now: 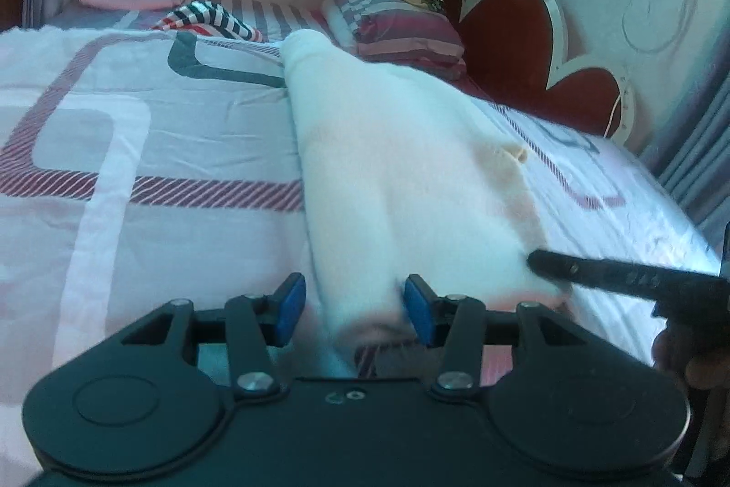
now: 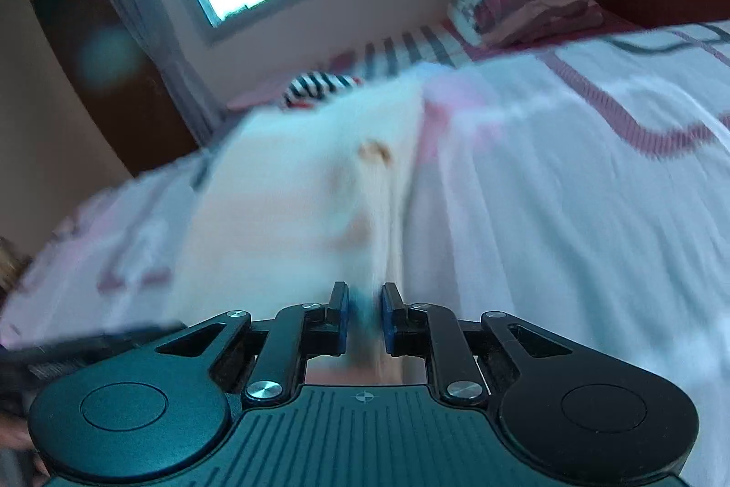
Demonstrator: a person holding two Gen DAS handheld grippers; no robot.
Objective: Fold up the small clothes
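- White garment (image 1: 401, 176): we see it lying on the patterned bedsheet (image 1: 137, 149), a long pale piece occupying the centre of the left wrist view. Its long axis runs from the lower centre of the frame up toward the upper centre, narrowing at the far end.
- In the right wrist view the same garment (image 2: 292, 190) fills the centre left, heavily blurred, with a small tan mark near the middle.
- Left gripper (image 1: 356, 306): its jaws stand apart on either side of the garment's near end. Cloth lies between the blue pads (image 1: 292, 300), but nothing is pinched.
- Right gripper (image 2: 365, 316): its jaws are drawn nearly together with a strip of cloth between them. We judge that it grasps the garment's near edge, though blur keeps this from being certain.
- In the left wrist view the right gripper enters as a dark finger (image 1: 593, 272) from the lower right, touching the garment's right edge.
- Governing relation: the garment extends straight ahead of both tools, and both work its near end. We judge that a fold would carry this end along the long axis toward the far tip.
- Surroundings: folded striped bedding (image 1: 401, 26) and a red headboard (image 1: 515, 30) sit in the upper right.
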